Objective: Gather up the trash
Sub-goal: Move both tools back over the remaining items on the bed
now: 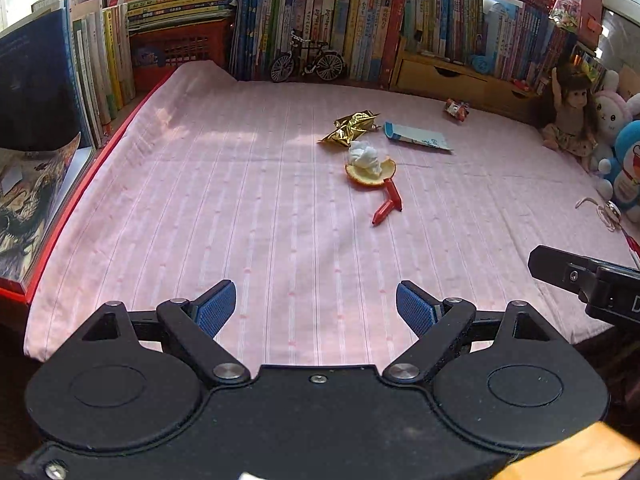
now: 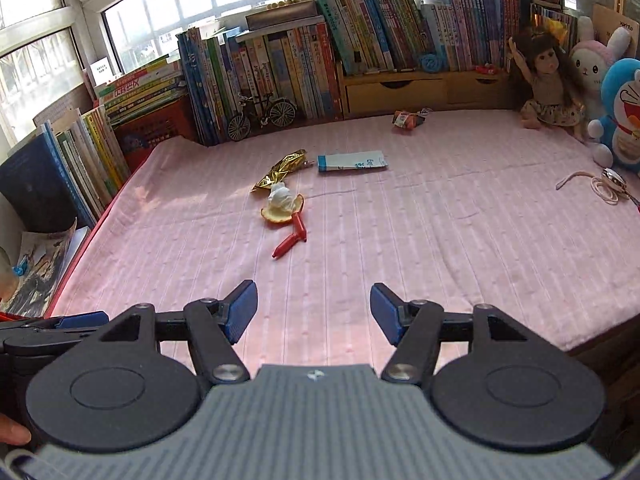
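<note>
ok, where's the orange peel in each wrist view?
Left wrist: the orange peel sits right of centre, mid-height, with a white tissue in it.
Right wrist: the peel sits left of centre, mid-height.
Shared landmark: the red tube lies just below the peel in both.

The blue plush toy (image 1: 628,168) (by the doll (image 1: 570,112)) is cut off at the edge.

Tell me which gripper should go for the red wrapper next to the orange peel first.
Probably left. From the left gripper the red wrapper lies almost straight ahead; from the right gripper it sits off to the left. Both are open, empty and well short of it, so the margin is small.
</note>
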The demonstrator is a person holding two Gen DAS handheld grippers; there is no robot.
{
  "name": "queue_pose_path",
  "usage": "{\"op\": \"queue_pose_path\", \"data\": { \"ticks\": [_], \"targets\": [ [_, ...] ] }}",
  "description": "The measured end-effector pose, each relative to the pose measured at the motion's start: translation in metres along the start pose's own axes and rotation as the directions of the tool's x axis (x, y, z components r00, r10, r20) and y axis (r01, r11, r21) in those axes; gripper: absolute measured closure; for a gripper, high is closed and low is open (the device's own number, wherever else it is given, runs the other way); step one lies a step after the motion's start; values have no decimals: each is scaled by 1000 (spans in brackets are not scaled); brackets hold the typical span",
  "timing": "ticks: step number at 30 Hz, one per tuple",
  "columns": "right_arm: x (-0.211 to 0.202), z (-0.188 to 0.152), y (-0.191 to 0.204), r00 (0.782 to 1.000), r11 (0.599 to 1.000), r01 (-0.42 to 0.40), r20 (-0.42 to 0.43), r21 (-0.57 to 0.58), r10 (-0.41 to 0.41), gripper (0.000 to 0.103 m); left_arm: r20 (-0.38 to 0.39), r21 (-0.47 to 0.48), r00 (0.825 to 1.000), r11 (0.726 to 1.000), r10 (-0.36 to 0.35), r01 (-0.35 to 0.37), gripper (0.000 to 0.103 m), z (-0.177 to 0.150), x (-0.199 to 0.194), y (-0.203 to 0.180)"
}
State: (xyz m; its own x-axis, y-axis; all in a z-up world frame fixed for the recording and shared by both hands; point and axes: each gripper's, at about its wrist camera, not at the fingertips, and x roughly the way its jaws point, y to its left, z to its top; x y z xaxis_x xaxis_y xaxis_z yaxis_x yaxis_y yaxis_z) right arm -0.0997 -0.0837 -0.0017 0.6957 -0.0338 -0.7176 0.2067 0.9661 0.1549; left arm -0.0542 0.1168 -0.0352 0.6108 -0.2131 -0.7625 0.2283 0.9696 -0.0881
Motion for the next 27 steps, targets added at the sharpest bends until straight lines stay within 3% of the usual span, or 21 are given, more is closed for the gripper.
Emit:
{"op": "queue_pose_path", "data": {
  "ticks": [5, 9, 12, 14, 18, 23, 27],
  "targets": [
    [53, 43, -28, 1000, 1000, -26, -10, -12, 26, 28, 23, -20, 1000, 1000, -11, 12, 14, 50, 52, -28],
    [112, 83, -53, 999, 996, -49, 7, -75, 49, 28, 36, -90, 999, 995, -33, 36, 13, 81, 123, -52],
    [170, 115, -77, 995, 989, -94, 4, -112, 95, 28, 42, -143, 999, 990, 28, -21, 13, 93, 180, -68],
    [206, 135, -91, 994, 987, -104, -32, -126, 100, 28, -4, -160, 996, 983, 93, -93, 17, 102, 216, -75],
    [249, 163, -104, 986, 980, -140, -108, -141, 125, 27, -36, -204, 994, 973, 99, -104, 17, 112, 239, -76],
    [270, 175, -106, 979, 975, -130, -180, -181, 97, 15, -46, -220, 995, 971, 86, -94, 21, 129, 236, -78],
    [307, 174, -96, 960, 921, -213, -245, -325, 136, 9, -55, -221, 997, 974, 49, -60, 28, 135, 258, -79]
  ]
}}
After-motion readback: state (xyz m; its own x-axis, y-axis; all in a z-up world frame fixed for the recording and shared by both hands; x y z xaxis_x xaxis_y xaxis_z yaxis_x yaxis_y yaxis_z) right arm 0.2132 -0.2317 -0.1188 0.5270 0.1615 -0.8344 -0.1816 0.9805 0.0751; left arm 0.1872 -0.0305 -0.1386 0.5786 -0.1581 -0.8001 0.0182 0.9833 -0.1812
